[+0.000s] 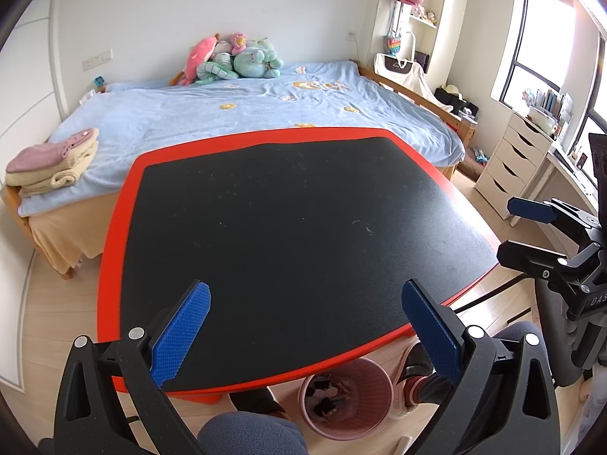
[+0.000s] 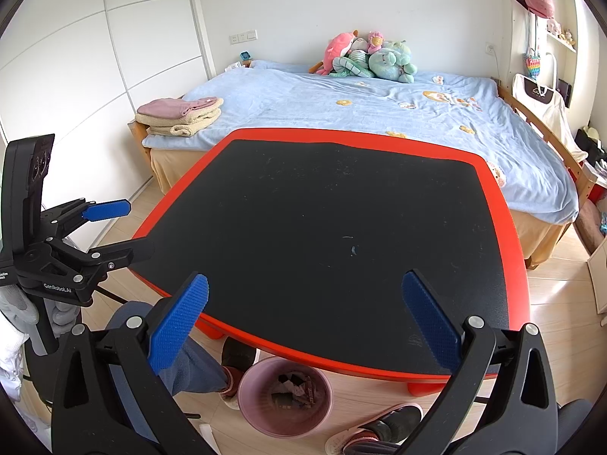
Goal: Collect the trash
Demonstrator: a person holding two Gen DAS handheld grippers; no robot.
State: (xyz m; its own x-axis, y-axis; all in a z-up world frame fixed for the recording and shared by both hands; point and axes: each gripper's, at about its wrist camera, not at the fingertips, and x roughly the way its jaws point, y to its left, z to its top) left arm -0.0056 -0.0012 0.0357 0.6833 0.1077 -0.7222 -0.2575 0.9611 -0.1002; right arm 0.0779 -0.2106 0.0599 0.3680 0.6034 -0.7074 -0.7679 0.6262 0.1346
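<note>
Looking over a bare black surface, and there's nothing left on it to pick up! The trash sits down in the pink bin on the floor, tucked under the near edge. Left gripper hovers with fingers wide apart, empty; right gripper the same. By the look of it, collection is finished or very nearly so.
</note>
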